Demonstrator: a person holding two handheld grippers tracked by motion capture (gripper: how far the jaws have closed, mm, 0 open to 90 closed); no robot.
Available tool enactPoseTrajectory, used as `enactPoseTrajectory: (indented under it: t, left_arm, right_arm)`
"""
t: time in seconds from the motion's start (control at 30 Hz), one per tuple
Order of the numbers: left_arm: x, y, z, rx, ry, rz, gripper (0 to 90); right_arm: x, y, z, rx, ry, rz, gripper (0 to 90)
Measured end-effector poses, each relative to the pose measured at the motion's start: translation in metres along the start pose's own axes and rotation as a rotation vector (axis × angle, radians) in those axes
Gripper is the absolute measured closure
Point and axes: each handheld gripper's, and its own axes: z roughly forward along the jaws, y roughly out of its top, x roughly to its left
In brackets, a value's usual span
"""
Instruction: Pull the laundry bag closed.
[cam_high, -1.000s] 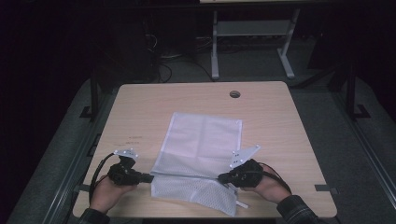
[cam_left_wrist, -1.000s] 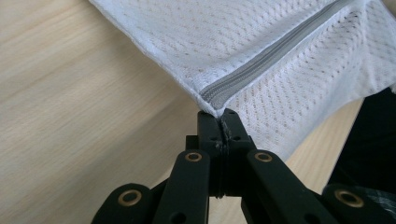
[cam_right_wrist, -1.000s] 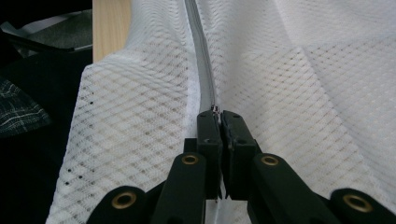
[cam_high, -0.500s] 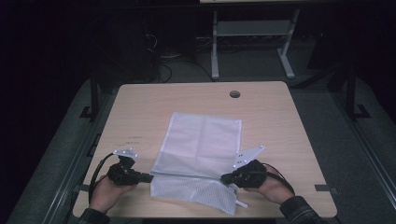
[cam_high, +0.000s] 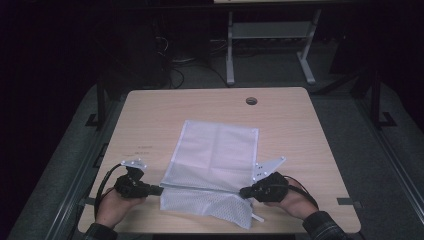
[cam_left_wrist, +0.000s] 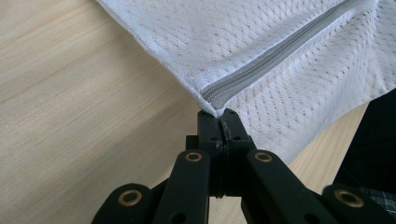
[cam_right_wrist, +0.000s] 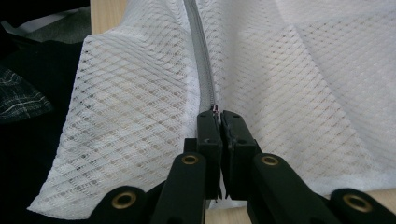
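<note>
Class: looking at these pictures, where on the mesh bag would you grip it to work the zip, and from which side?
Grip the mesh bag at the zip ends, one tongs from each side: the zip runs straight across between them.

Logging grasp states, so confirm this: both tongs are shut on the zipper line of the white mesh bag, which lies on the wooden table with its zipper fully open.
One detail is wrong: the zipper is closed, not open. The left gripper view shows its teeth joined along the mesh bag. The rest stands: left tongs and right tongs are shut on it, on the wooden table.
</note>
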Motion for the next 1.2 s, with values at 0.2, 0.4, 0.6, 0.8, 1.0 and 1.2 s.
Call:
enactPoseTrajectory:
  t: [0.2, 0.4, 0.6, 0.8, 1.0, 1.2]
  left_arm:
    - [0.002, -0.002, -0.001, 0.001, 0.004, -0.007, 89.2]
    - [0.001, -0.001, 0.0, 0.005, 0.002, -0.004, 89.2]
    - [0.002, -0.002, 0.0, 0.008, 0.003, -0.007, 89.2]
    - [0.002, -0.002, -0.001, 0.007, 0.006, -0.007, 89.2]
    - [0.0, -0.001, 0.001, 0.008, -0.005, 0.002, 89.2]
    - [-0.002, -0.001, 0.003, -0.009, -0.039, 0.025, 88.7]
  right_arm:
    - [-0.003, -0.004, -0.004, 0.008, -0.013, -0.002, 86.4]
    - [-0.004, -0.008, -0.007, 0.011, -0.017, 0.007, 86.4]
    - [-0.003, -0.009, -0.007, 0.017, -0.012, 0.005, 86.4]
    - [-0.004, -0.011, -0.006, 0.036, -0.022, -0.011, 86.5]
    - [-0.009, -0.015, -0.01, 0.028, -0.037, 0.01, 86.5]
    - [-0.019, -0.016, -0.01, 0.024, -0.079, 0.028, 86.4]
